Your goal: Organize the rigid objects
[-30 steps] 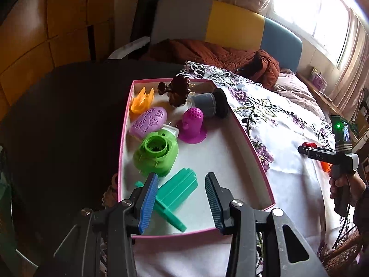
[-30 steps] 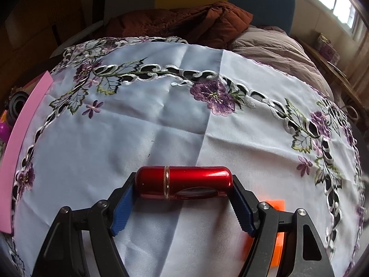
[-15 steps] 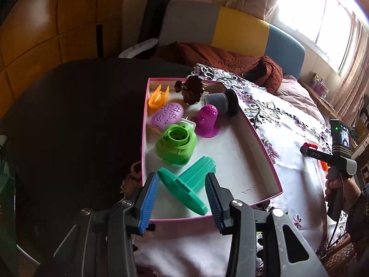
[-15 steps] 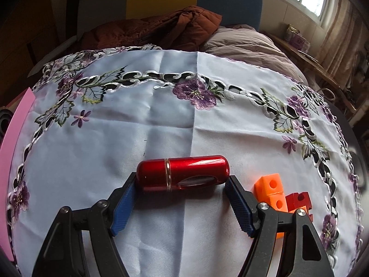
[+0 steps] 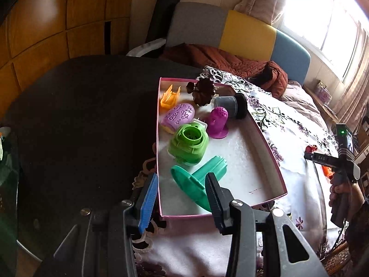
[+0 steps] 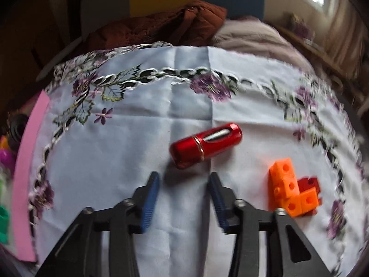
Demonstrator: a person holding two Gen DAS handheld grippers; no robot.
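My right gripper (image 6: 184,177) hovers low over the embroidered white cloth (image 6: 129,143). Its jaws are closing with nothing between them. A shiny red cylinder (image 6: 206,145) lies tilted on the cloth just beyond its fingertips. Joined orange blocks (image 6: 288,189) and a red block (image 6: 309,183) sit to the right of it. My left gripper (image 5: 181,180) stands open over the near end of the pink box (image 5: 267,147). A teal finned piece (image 5: 203,175) lies in the box behind its fingers, not gripped. The left wrist view also shows the red cylinder (image 5: 310,148) far right, by the hand-held right gripper.
Further in, the box holds a green round housing (image 5: 189,144), a magenta cone (image 5: 218,122), a purple oval (image 5: 178,116), an orange claw (image 5: 170,95), a dark brown piece (image 5: 203,90) and a grey-black cylinder (image 5: 230,107). A dark tabletop (image 5: 80,120) lies left; a brown blanket (image 5: 230,62) behind.
The red cylinder was between the right gripper's fingers; now it lies tilted on the cloth ahead of them, and the jaws are narrower. The left gripper shifted left along the box's near end.
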